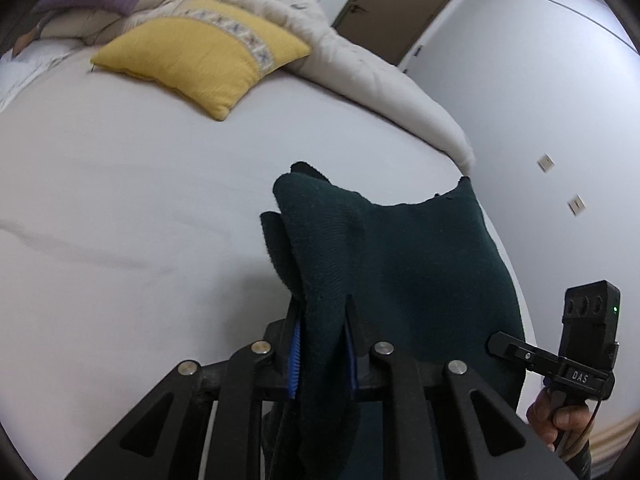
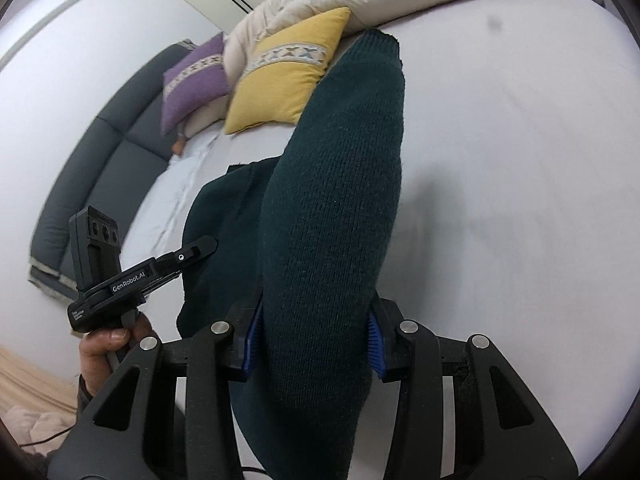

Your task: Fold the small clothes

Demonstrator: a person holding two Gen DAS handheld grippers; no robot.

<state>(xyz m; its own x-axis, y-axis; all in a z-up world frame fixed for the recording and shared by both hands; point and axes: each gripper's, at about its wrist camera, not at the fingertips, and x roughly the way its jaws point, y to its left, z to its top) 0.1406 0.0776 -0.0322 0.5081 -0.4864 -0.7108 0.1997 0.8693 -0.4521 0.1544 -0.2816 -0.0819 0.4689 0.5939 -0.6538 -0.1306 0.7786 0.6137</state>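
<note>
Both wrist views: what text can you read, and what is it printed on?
"DAS": on the right gripper, on its bar below the camera block.
"GenRobot.AI": on the left gripper, along its bar.
Small white print on the left gripper's base: too small to read.
No text on the green knit garment.

The dark green garment (image 2: 332,208) is a coarse, matt knit with a slightly fuzzy surface. Both grippers, left (image 1: 322,344) and right (image 2: 312,344), are matt black plastic with shiny metal pins and ribbed blue pads (image 2: 374,348). The bed sheet (image 1: 120,200) is smooth matt cloth; the yellow cushion (image 1: 200,52) is woven fabric.
</note>
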